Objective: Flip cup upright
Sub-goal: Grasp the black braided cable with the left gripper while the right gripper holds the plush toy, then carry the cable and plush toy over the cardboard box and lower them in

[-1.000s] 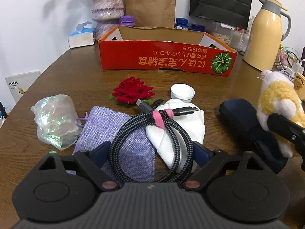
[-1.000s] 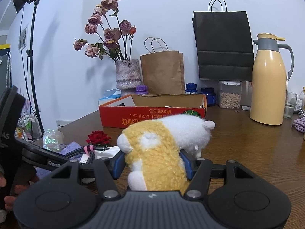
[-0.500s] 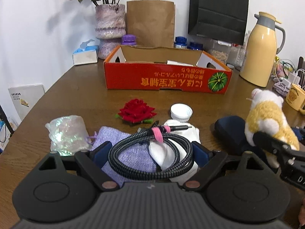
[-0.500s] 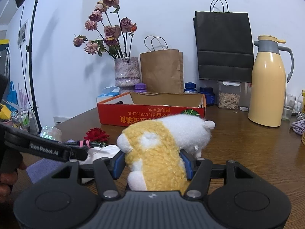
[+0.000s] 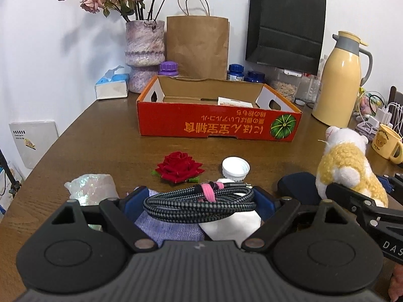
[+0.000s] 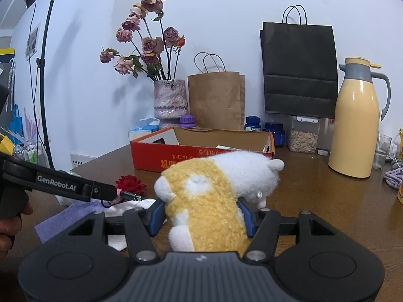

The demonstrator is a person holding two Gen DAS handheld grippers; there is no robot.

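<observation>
Gripping cable coil [image 5: 200, 201] left, plush toy [image 6: 209, 201] right; table [image 5: 100, 146] mid-span bare.

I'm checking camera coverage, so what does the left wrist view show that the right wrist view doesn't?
Only the left wrist view shows the white cap, the yellow bear mug and the coiled cable between the left gripper fingers. Only the right wrist view shows the light stand. Both show the plush toy held in the right gripper, the red box and the thermos.

Bare table [image 5: 105, 141] between red box [image 5: 216, 125] and rose [image 5: 179, 167] — open lane (near clutter blocks the front)
</observation>
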